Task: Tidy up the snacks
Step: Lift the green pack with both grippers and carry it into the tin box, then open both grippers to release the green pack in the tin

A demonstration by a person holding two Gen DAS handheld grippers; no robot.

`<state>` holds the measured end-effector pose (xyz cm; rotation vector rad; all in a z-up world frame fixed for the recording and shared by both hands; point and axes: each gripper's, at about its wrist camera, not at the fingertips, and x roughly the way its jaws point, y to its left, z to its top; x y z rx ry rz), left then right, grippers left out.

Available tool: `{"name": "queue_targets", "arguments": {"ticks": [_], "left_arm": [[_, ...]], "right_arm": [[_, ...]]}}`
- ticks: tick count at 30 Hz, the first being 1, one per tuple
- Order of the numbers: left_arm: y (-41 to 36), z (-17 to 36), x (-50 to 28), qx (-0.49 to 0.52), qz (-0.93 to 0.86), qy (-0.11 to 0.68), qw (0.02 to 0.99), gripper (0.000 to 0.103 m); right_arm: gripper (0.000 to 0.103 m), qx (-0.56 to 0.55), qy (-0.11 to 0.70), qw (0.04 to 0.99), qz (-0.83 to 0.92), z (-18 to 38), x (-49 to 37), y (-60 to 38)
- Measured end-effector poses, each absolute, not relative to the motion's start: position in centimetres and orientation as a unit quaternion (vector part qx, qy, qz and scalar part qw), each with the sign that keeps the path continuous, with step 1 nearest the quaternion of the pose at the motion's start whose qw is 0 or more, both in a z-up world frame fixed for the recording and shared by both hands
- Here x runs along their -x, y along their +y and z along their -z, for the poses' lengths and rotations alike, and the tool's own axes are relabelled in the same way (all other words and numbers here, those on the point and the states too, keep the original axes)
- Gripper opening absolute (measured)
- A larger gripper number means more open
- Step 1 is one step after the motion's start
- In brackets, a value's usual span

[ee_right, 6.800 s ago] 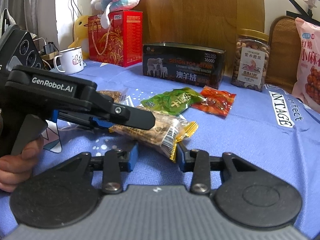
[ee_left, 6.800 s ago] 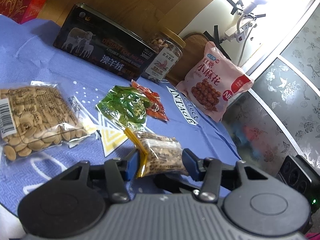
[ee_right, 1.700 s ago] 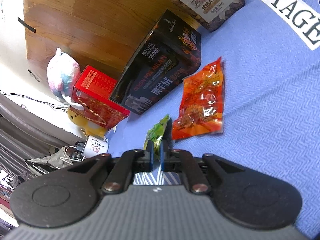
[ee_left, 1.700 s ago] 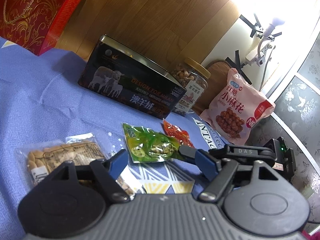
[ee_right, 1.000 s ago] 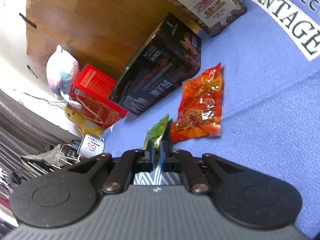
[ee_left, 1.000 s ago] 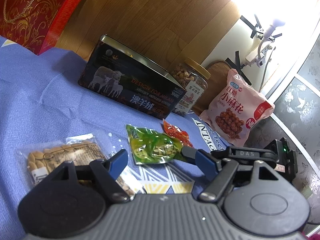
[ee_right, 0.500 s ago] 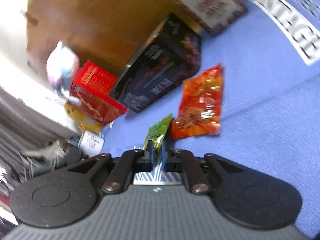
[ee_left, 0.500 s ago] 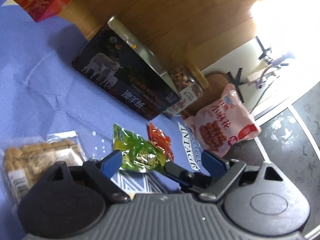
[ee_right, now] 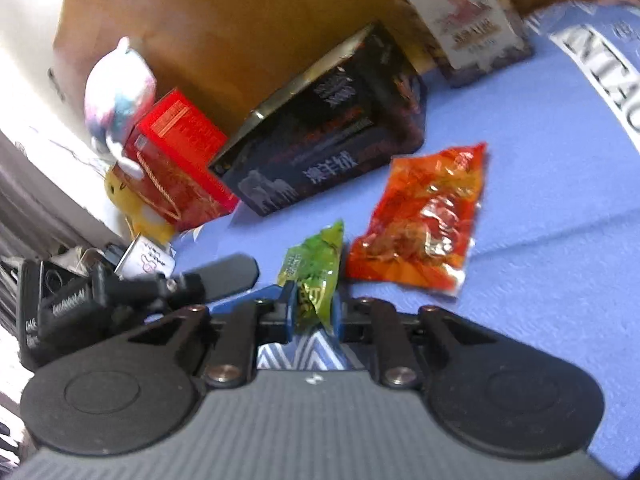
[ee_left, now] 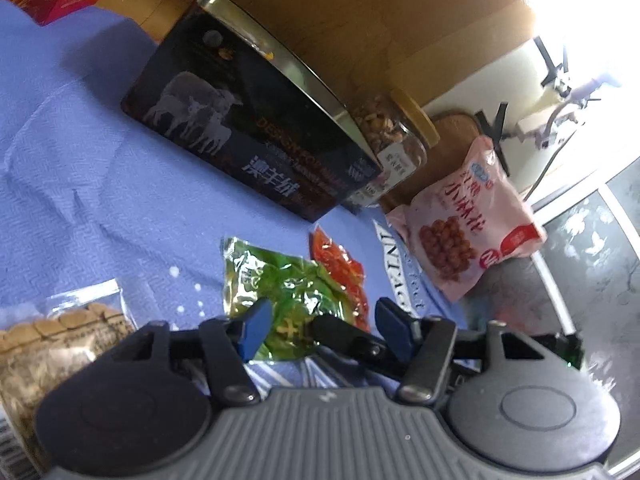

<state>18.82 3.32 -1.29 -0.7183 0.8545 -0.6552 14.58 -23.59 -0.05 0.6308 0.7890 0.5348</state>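
The right hand-held gripper is clamped on the near end of the green packet, just beside the orange packet on the blue tabletop. The left hand-held gripper hangs spread apart around the green packet.

The right gripper pinches the near end of the green snack packet between its blue pads — the packet stands on edge. Just beside it lies the orange packet on the blue tablecloth, with the left gripper at the left.
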Motion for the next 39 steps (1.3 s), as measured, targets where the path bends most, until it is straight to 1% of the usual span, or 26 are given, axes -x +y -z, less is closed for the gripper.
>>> {"name": "queue_targets", "arguments": {"ticks": [1,3,5,8,10,12,13,14,15,19,23,24,25,26,27,28,30,35,39], "left_arm": [[3.7,1.2,-18.7,0.341,0.303,0.395,0.797,0.064],[4.7,0.6,-18.3,0.351,0.293,0.379,0.804,0.074],[5.6,0.2,-17.8,0.362,0.282,0.367,0.809,0.087],[6.1,0.2,-17.9,0.383,0.284,0.369,0.798,0.088],[6.0,0.3,-18.1,0.398,0.294,0.372,0.785,0.086],[5.2,0.2,-18.3,0.399,0.311,0.376,0.777,0.068],[4.5,0.0,-18.4,0.390,0.317,0.380,0.777,0.043],[4.2,-0.2,-18.4,0.385,0.318,0.379,0.779,0.028],[4.0,-0.5,-18.6,0.378,0.319,0.382,0.781,0.022],[4.1,-3.1,-20.7,0.352,0.321,0.377,0.795,0.022],[4.0,-7.2,-24.4,0.286,0.296,0.343,0.844,0.026],[3.8,-7.9,-25.8,0.270,0.285,0.340,0.854,0.026],[3.4,-8.3,-27.2,0.251,0.269,0.342,0.865,0.030],[3.0,-8.3,-28.4,0.234,0.254,0.344,0.873,0.039],[2.4,-8.1,-29.5,0.215,0.233,0.348,0.882,0.042],[1.8,-7.8,-30.3,0.196,0.215,0.353,0.889,0.044],[1.1,-7.3,-30.9,0.170,0.199,0.357,0.897,0.044],[3.1,-7.3,-26.7,0.197,0.225,0.320,0.899,0.045],[4.0,-7.2,-22.3,0.217,0.252,0.315,0.889,0.045]], "right_arm": [[0.020,-0.310,0.372,0.837,-0.255,0.2,-14.5,-23.9],[0.020,-0.350,0.374,0.823,-0.246,0.7,-14.6,-25.2],[0.020,-0.400,0.369,0.805,-0.239,1.3,-14.7,-26.9],[0.020,-0.473,0.357,0.761,-0.263,2.0,-14.8,-28.9],[0.020,-0.493,0.352,0.742,-0.289,2.0,-14.7,-28.9],[0.020,-0.488,0.346,0.737,-0.315,1.4,-14.6,-28.4],[0.020,-0.481,0.343,0.739,-0.325,1.1,-14.4,-28.3],[0.020,-0.475,0.340,0.741,-0.331,0.6,-14.4,-28.1],[0.020,-0.459,0.340,0.756,-0.320,0.0,-14.2,-27.9],[0.020,-0.387,0.323,0.806,-0.311,-3.4,-15.2,-26.3],[0.020,-0.306,0.299,0.854,-0.296,-7.5,-19.8,-24.1],[0.023,-0.293,0.296,0.862,-0.290,-8.0,-21.2,-23.6],[0.025,-0.274,0.293,0.872,-0.280,-8.1,-22.7,-22.9],[0.030,-0.242,0.289,0.888,-0.263,-8.4,-23.8,-22.1],[0.039,-0.203,0.284,0.907,-0.235,-8.5,-24.8,-21.2],[0.042,-0.165,0.281,0.923,-0.204,-8.4,-25.5,-20.5],[0.042,-0.111,0.265,0.945,-0.157,-8.1,-25.6,-20.0],[0.041,-0.152,0.241,0.948,-0.142,-6.9,-21.3,-24.8],[0.042,-0.215,0.288,0.927,-0.109,-3.6,-19.2,-29.5]]}}
